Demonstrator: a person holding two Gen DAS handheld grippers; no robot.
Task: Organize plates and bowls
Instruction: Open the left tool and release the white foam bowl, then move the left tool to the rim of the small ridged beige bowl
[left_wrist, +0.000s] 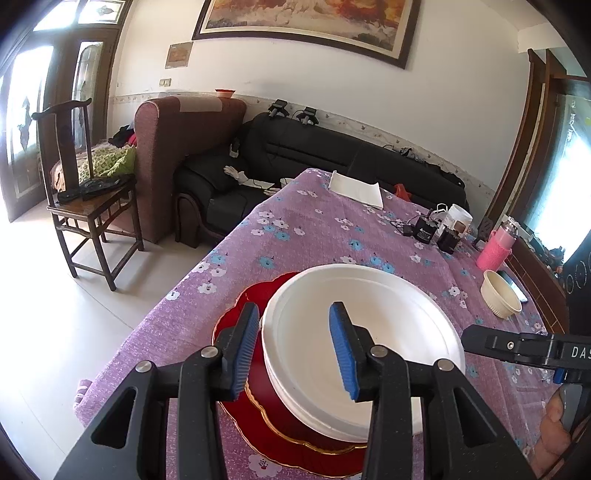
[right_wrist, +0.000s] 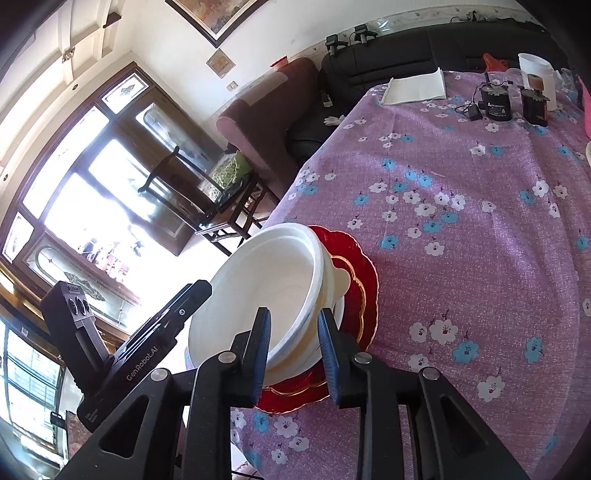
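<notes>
Far left, bright glass doors and a dark wooden chair (left_wrist: 79, 206); next a brown armchair (left_wrist: 173, 147), then a black sofa (left_wrist: 332, 155) under a framed painting (left_wrist: 310, 22). My surface (left_wrist: 295, 229) wears a purple flowered cloth. At its near corner the white bowls (left_wrist: 362, 343) sit stacked on the red plate (left_wrist: 258, 402). My left tongs (left_wrist: 295, 350) straddle the stack's rim, apart. My right tongs (right_wrist: 293, 354) straddle the opposite rim, not pressing. A cream bowl (left_wrist: 500, 297) stands further right.

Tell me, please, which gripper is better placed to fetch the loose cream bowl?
Right, probably: the cream bowl sits just beyond the right gripper, while the left gripper straddles the opposite rim of the white bowl.
</notes>
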